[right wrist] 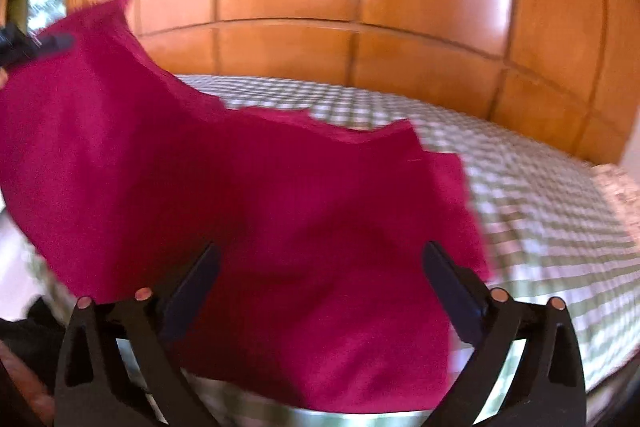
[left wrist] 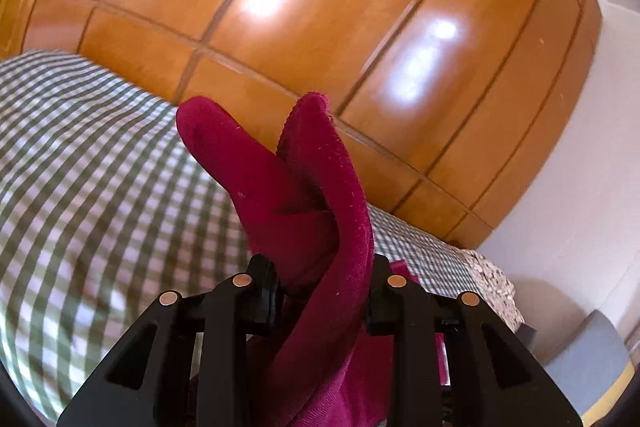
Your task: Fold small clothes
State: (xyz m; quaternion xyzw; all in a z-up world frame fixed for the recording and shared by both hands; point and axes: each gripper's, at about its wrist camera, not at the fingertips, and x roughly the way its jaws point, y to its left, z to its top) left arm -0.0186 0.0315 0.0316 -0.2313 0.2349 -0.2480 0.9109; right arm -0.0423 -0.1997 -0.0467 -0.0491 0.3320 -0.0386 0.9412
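Wooden wardrobe (left wrist: 320, 7) behind a checked bedspread (left wrist: 80, 167); left gripper (left wrist: 324, 291) pinches the crimson cloth (left wrist: 312, 187), right gripper (right wrist: 320, 267) gapes wide, blurred cloth beyond.

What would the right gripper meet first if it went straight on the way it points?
Most likely the crimson cloth, which hangs right ahead of the open right gripper; the checked bedspread lies behind it. Depth is blurred, so the gap is unclear.
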